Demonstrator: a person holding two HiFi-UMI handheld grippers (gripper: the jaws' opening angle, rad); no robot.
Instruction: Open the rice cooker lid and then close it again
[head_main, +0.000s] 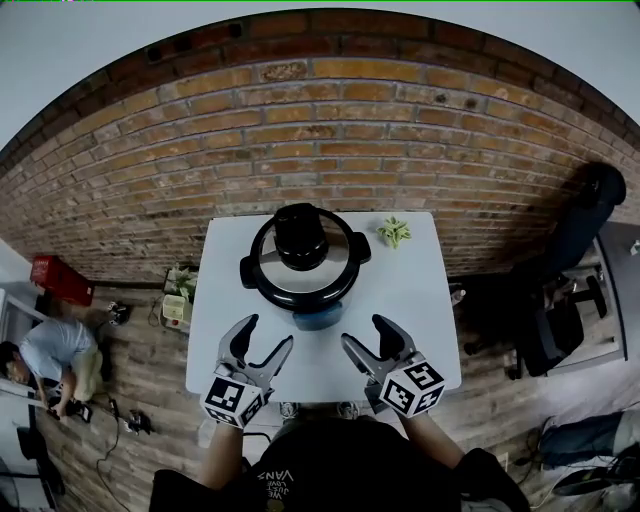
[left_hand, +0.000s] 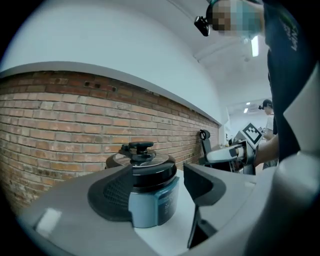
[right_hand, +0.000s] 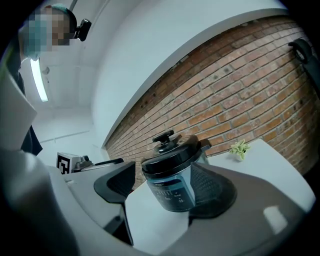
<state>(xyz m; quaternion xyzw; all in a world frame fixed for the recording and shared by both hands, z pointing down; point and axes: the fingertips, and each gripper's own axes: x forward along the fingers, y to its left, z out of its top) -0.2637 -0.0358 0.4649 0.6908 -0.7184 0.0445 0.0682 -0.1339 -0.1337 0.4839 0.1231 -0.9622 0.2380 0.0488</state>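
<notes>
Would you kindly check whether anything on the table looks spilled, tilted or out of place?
Nothing stands out. The rice cooker stands upright on the white table, its lid seated level. A small green plant sits apart near the back edge. The left gripper and right gripper are open and empty, short of the cooker.

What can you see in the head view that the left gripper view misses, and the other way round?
Only the head view: the small green plant at the table's far corner, a person crouching on the floor at left, and the left gripper seen whole with its marker cube. Only the left gripper view: a ceiling light strip. Both: the rice cooker with its lid shut, the brick wall, the white table and the right gripper.
</notes>
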